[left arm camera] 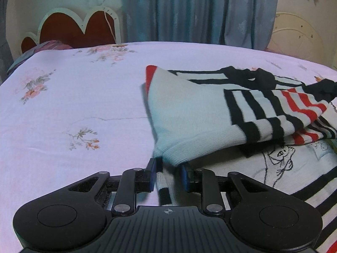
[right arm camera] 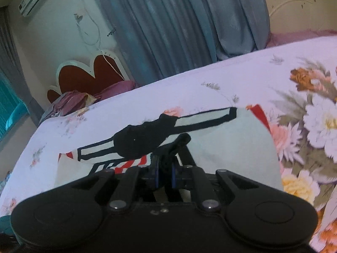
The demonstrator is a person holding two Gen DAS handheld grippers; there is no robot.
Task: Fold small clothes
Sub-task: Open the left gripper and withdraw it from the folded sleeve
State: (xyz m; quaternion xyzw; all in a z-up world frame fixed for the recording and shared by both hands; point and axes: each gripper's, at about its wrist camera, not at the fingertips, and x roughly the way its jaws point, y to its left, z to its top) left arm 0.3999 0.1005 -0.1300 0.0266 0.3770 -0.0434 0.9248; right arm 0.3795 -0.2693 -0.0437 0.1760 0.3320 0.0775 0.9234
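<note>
A small striped sweater point(left arm camera: 202, 113), pale mint with black and red bands, lies on the bed and is folded over on itself. My left gripper point(left arm camera: 167, 174) has its jaws parted around the sweater's lower corner, with a striped cuff point(left arm camera: 163, 186) between the pads. In the right wrist view the same sweater point(right arm camera: 221, 147) spreads across the bed. My right gripper point(right arm camera: 165, 176) is shut on the sweater's black collar edge point(right arm camera: 143, 139) and holds it lifted.
The bed sheet point(left arm camera: 73, 105) is white with floral prints. A red heart-shaped headboard point(left arm camera: 78, 29) and purple pillows point(right arm camera: 88, 97) stand at the far left. Blue curtains point(left arm camera: 189, 10) hang behind the bed. A cartoon-print cloth point(left arm camera: 282, 164) lies under the sweater.
</note>
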